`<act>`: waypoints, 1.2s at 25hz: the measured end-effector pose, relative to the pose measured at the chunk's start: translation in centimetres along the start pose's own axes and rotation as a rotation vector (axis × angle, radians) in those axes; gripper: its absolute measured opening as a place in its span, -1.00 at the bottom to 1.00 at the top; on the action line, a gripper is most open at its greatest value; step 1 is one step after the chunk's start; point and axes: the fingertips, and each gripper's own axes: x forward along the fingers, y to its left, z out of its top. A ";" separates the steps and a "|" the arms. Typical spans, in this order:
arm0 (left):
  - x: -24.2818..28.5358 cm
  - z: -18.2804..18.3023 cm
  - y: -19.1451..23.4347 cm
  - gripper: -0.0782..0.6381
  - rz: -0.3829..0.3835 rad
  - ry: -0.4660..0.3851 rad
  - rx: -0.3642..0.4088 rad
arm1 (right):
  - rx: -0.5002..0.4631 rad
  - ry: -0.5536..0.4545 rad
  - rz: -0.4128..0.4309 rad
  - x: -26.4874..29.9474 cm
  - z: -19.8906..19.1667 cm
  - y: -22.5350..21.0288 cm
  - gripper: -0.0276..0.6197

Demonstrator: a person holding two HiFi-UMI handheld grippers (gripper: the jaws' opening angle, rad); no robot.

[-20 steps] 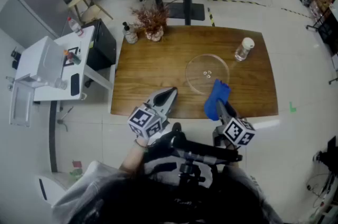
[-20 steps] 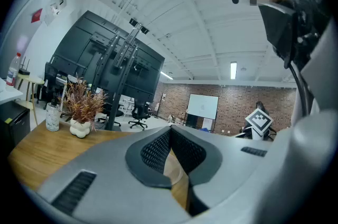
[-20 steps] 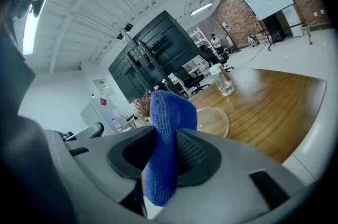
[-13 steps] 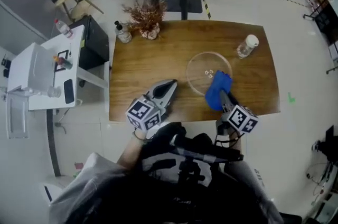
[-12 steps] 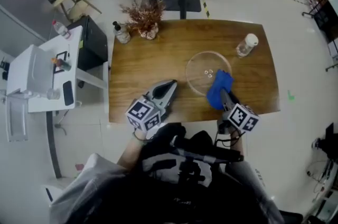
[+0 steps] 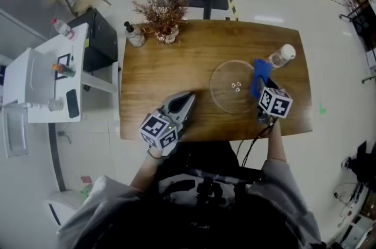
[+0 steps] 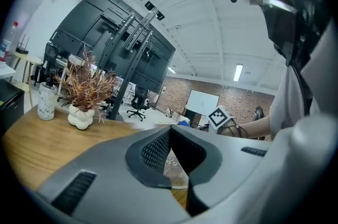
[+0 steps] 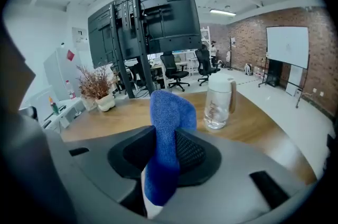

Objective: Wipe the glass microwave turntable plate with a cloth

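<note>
The round glass turntable plate (image 6: 230, 88) lies flat on the wooden table (image 6: 158, 66), right of centre. My right gripper (image 6: 259, 85) is shut on a blue cloth (image 6: 261, 71), which hangs over the plate's right rim; whether it touches the glass I cannot tell. In the right gripper view the cloth (image 8: 168, 128) sticks up from between the jaws of the right gripper (image 8: 166, 143). My left gripper (image 6: 188, 96) hovers near the table's front edge, left of the plate, shut and holding nothing. In the left gripper view, a slice of the plate (image 7: 177, 166) shows past the left gripper (image 7: 168, 132).
A clear water bottle (image 6: 281, 56) stands just beyond the cloth, also close ahead as the bottle (image 8: 218, 103) in the right gripper view. A dried plant in a white vase (image 6: 163, 17) and a small bottle (image 6: 134, 36) stand at the far left corner. A white side desk (image 6: 41, 83) stands left of the table.
My right gripper has carried the blue cloth from the plate's near edge to its right rim, toward the water bottle. The left gripper has stayed put.
</note>
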 end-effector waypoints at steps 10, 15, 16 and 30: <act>-2.4 0.7 3.3 -0.78 0.193 -0.017 -0.026 | -0.233 0.309 0.113 10.4 -4.1 5.4 -0.53; -1.2 0.9 3.0 -0.78 0.223 -0.022 -0.022 | -0.414 0.307 0.137 11.1 -4.3 7.8 -0.53; -0.8 1.0 2.7 -0.78 0.221 -0.021 -0.019 | -0.438 0.305 0.144 11.0 -4.2 8.2 -0.53; 0.2 -0.5 1.5 -0.78 0.246 -0.013 -0.029 | -0.467 0.341 0.353 6.5 -7.8 14.0 -0.53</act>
